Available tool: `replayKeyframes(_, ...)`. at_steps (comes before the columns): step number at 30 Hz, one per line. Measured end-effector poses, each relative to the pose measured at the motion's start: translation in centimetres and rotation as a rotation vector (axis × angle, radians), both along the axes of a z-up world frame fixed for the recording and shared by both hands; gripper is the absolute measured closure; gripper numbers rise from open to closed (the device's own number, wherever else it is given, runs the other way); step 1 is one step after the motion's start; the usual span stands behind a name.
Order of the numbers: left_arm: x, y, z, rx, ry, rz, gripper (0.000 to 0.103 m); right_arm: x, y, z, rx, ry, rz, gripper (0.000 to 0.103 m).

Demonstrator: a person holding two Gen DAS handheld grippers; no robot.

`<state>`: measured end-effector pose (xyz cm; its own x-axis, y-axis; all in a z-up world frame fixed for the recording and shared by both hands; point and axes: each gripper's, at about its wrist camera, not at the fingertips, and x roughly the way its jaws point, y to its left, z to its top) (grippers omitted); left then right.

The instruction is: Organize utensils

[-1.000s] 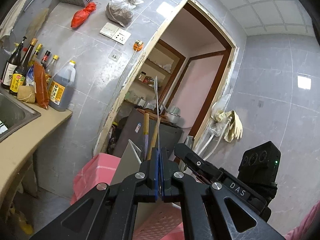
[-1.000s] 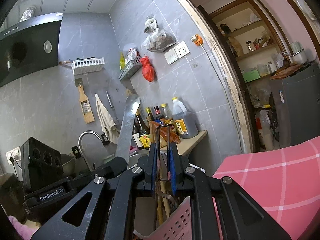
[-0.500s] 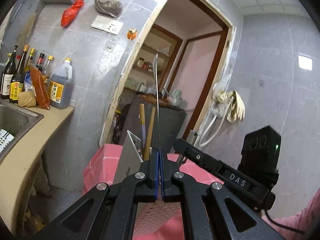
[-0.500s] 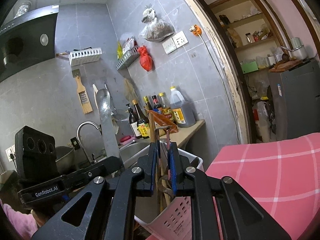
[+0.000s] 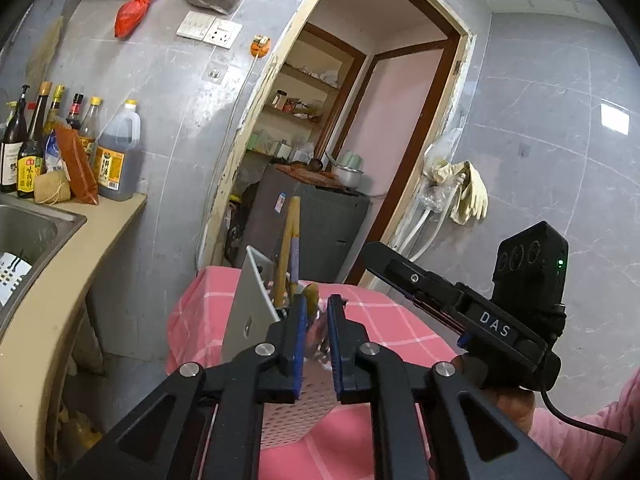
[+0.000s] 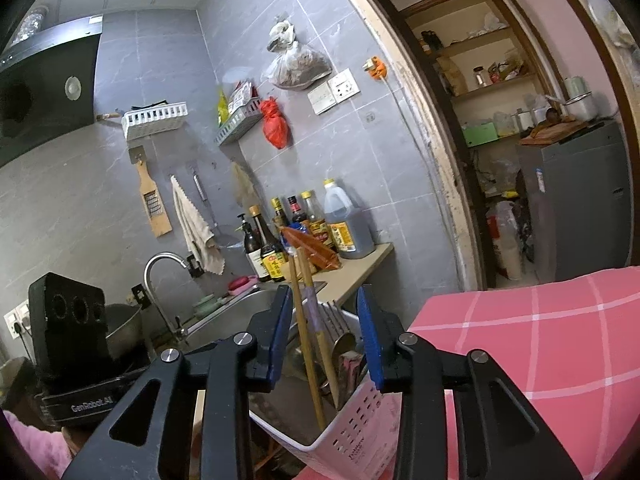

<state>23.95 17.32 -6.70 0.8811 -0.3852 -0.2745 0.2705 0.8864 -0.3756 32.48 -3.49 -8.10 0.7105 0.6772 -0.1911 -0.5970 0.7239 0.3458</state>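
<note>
Both tools, left tool [image 5: 317,316] and right tool [image 6: 324,322], have just been opening and grip nothing, poised directly above the white perforated utensil basket [image 6: 352,432] whose chopsticks [image 6: 308,320] stand upright, apparently after release.

A lived-in home kitchen: grey tiled walls, a steel sink [image 6: 240,312] with a tap [image 6: 162,276], sauce bottles [image 6: 280,240] beside it on the worktop [image 6: 360,268], and a range hood [image 6: 44,92] above.

A white perforated plastic basket [image 6: 352,436] stands on the pink checked cloth. Wooden chopsticks [image 6: 308,320] stand upright in it, tilted slightly, beside metal forks [image 6: 334,316], a spoon [image 6: 344,344] and a flat white board [image 5: 250,308].
</note>
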Motion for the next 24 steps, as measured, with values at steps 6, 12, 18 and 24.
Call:
replayKeyframes(6, -0.3, 0.0, 1.0, -0.011, -0.010, 0.006, 0.073, -1.4, -1.5, 1.4, -0.010, -0.001, -0.080, 0.061)
replayKeyframes(12, -1.1, -1.2, 3.0, 0.024, -0.027, 0.042, 0.043, -3.1, -3.9, 3.3, -0.025, -0.008, -0.166, 0.046)
replayKeyframes(18, -2.4, -3.0, 5.2, 0.046, -0.041, 0.101, 0.020, -5.6, -7.7, 5.5, -0.050, -0.017, -0.256, 0.032)
replayKeyframes(24, -4.6, -5.6, 7.0, 0.103, -0.038, 0.160, 0.004, -9.1, -11.8, 6.8, -0.104, -0.014, -0.336, 0.019)
